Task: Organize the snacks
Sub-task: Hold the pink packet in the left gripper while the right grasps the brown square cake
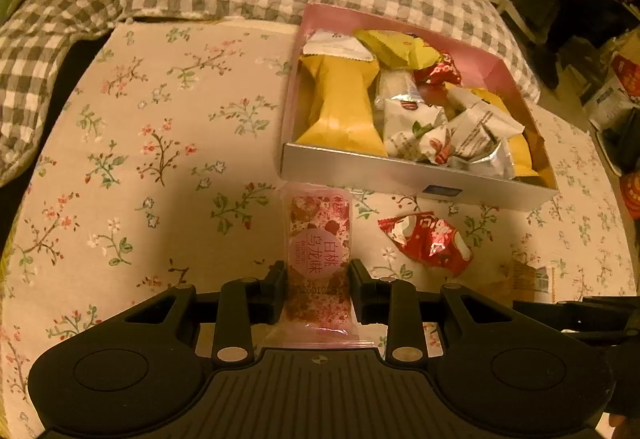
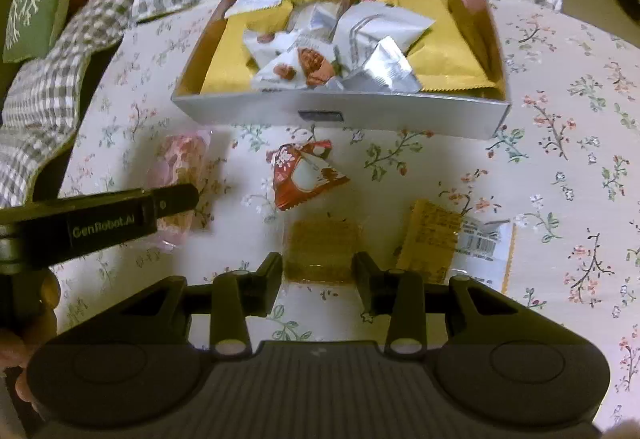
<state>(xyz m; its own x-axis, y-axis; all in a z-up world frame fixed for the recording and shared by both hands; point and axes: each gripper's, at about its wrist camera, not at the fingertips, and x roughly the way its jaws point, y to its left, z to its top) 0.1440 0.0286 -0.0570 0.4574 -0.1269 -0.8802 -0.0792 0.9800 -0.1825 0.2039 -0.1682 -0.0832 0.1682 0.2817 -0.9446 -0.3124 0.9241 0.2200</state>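
Left gripper [image 1: 318, 275] is clamped on the pink peach-oolong snack bar [image 1: 318, 239], just short of the snack box [image 1: 416, 183]. I'd lift it clear of the near wall before releasing.

Right gripper [image 2: 319, 267] sits low, jaws straddling the amber clear-wrapped snack [image 2: 320, 247] on the floral tablecloth [image 2: 560, 143]; can't tell if it's squeezing.

The box [image 2: 340, 111] sits at twelve o'clock on the table [image 2: 560, 179], snacks inside. One packet [image 2: 306, 175] lies before it, another [image 2: 430, 239] at four o'clock.
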